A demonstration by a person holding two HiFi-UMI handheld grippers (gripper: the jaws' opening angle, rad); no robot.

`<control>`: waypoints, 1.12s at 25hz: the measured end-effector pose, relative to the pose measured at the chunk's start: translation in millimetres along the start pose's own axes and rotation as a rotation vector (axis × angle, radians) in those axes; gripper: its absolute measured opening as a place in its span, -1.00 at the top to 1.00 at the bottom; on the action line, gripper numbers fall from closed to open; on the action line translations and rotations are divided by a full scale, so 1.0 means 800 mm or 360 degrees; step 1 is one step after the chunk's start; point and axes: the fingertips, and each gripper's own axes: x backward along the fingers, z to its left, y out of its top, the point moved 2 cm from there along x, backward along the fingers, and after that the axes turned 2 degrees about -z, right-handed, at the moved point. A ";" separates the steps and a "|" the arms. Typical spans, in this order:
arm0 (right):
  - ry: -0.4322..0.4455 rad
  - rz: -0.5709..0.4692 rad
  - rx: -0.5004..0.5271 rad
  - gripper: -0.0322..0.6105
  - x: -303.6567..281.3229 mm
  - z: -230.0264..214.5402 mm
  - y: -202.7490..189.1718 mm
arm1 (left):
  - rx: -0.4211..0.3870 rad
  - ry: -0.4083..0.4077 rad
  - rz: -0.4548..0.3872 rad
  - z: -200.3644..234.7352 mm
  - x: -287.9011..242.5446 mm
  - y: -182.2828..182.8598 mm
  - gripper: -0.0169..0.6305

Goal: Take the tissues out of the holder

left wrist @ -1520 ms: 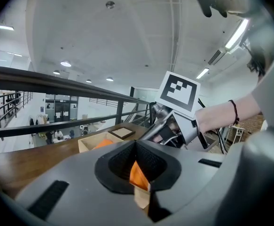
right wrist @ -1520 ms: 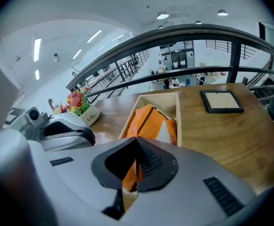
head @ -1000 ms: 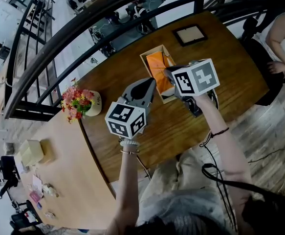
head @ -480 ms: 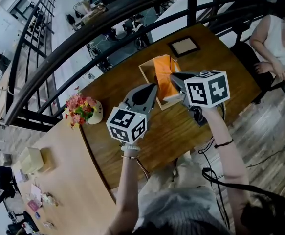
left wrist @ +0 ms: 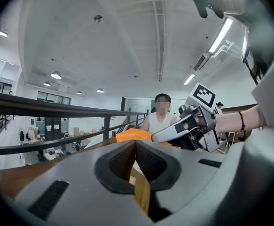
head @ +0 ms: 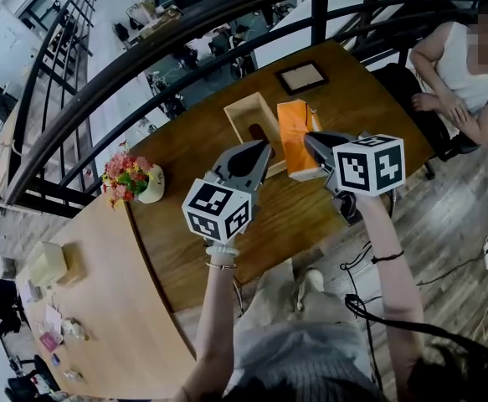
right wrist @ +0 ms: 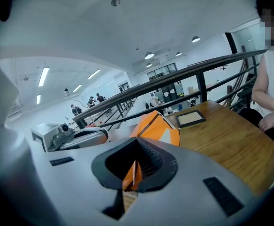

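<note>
Pinching orange tissue pack (head: 295, 137), right gripper (head: 312, 143), rectangular wooden holder (head: 238, 115)

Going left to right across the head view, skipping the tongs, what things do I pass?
Beige box → pot of pink flowers → open wooden holder → orange tissue pack → seated person in a white top.

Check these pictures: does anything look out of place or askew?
Yes. The orange tissue pack is out of the wooden holder and hangs tilted beside it, one corner clamped in the jaws of the right gripper. That fits the task; nothing looks spilled or damaged.
</note>
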 end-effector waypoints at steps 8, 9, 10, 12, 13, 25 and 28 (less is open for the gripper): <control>-0.0035 0.0049 -0.0014 0.86 0.058 -0.038 -0.037 | 0.0076 0.0008 0.0046 -0.068 -0.006 -0.028 0.92; -0.0044 0.0056 -0.0021 0.86 0.062 -0.044 -0.044 | 0.0081 0.0008 0.0055 -0.075 -0.006 -0.032 0.92; -0.0055 0.0066 -0.0027 0.86 0.066 -0.051 -0.051 | 0.0087 0.0008 0.0061 -0.080 -0.005 -0.036 0.92; -0.0078 0.0093 -0.0026 0.86 0.071 -0.062 -0.064 | 0.0094 0.0010 0.0076 -0.091 -0.004 -0.044 0.92; -0.0091 0.0111 -0.0021 0.86 0.073 -0.068 -0.071 | 0.0098 0.0012 0.0086 -0.095 -0.003 -0.048 0.92; -0.0274 0.0315 0.0220 0.86 0.040 -0.117 -0.119 | 0.0202 -0.0051 0.0225 -0.111 -0.031 -0.116 0.92; -0.0287 0.0296 0.0195 0.86 0.028 -0.116 -0.126 | 0.0223 -0.0094 0.0249 -0.113 -0.036 -0.126 0.92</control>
